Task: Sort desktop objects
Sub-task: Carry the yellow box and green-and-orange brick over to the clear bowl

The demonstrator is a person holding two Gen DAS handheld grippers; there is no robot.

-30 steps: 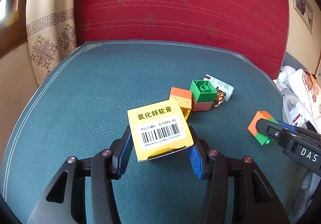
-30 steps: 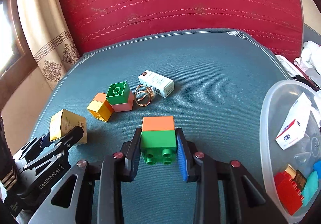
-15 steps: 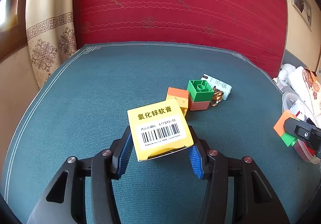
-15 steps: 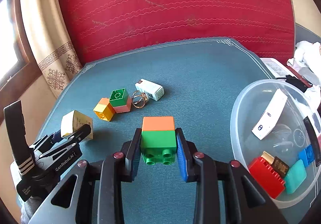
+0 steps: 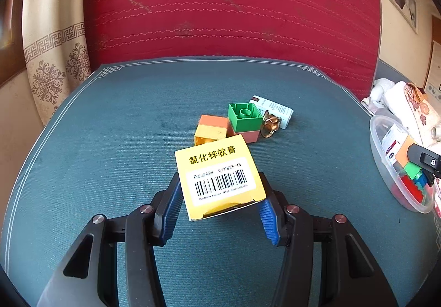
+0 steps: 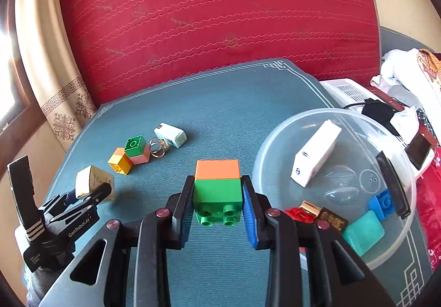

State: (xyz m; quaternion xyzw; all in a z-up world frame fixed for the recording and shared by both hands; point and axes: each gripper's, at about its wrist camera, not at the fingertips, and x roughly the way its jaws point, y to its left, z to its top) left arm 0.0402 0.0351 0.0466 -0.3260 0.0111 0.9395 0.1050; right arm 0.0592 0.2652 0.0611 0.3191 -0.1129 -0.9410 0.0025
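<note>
Through my left wrist camera, my left gripper (image 5: 219, 205) has its jaws closed on the yellow carton (image 5: 217, 177), barcode face up, held above the table (image 5: 110, 141). The clear bowl (image 5: 386, 177) lies far off to the right of these jaws, and my other gripper already hangs at its rim, so this carton has the longer way to go. Ahead of the jaws sit the loose blocks (image 5: 228, 125), a ring (image 5: 270, 125) and a small white box (image 5: 275, 111).

Through my right wrist camera, my right gripper (image 6: 217, 208) has its jaws clamped on the green-and-orange block (image 6: 217, 188), studs pointing back toward me. The clear bowl's (image 6: 278, 141) near rim lies just right of these jaws, so I judge this side drops first: a short shift right, then release.
</note>
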